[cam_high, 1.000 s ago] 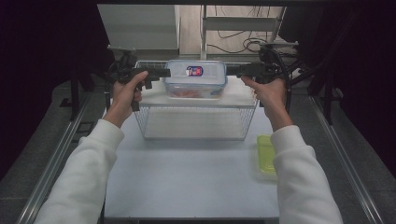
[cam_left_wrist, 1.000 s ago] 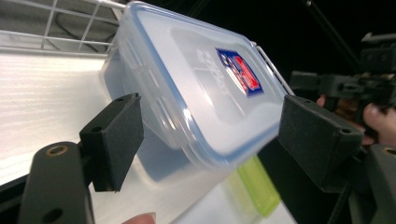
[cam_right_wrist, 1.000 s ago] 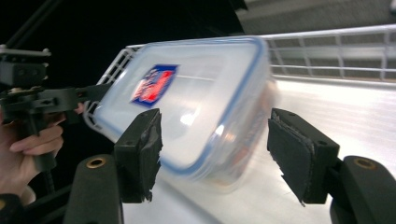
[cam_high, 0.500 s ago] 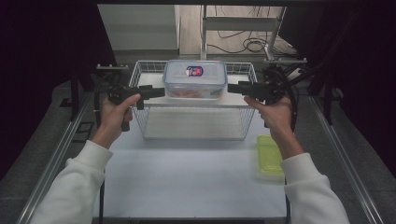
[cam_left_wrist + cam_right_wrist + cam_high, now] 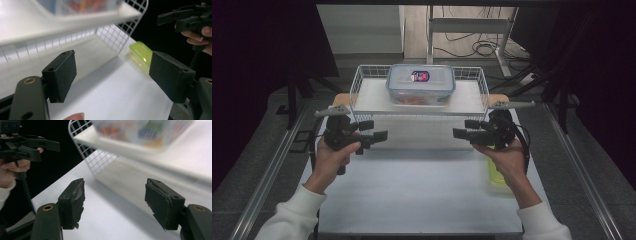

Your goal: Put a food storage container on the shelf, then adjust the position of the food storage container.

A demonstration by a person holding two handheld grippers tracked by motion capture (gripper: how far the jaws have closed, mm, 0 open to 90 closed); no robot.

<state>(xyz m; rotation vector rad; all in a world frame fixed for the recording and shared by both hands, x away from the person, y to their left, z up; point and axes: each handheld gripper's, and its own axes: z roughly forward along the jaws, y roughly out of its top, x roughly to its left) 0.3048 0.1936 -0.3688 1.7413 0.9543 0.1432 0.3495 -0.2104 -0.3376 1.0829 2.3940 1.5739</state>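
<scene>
Both grippers have let go of the clear lidded container [image 5: 421,85] and pulled back toward the person, so the placing looks finished (judging by how squarely it rests). The left gripper [image 5: 373,131] hangs with jaws apart in front of the wire basket [image 5: 357,82], the container sitting on the white shelf [image 5: 372,97] inside it. The right gripper [image 5: 463,129] is likewise spread and empty. A yellow-green block [image 5: 495,175] lies beneath that hand; nothing blocks the way back.

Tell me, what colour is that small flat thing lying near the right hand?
Bright yellow-green; the flat thing shows best in the left gripper view, on the white table.
</scene>
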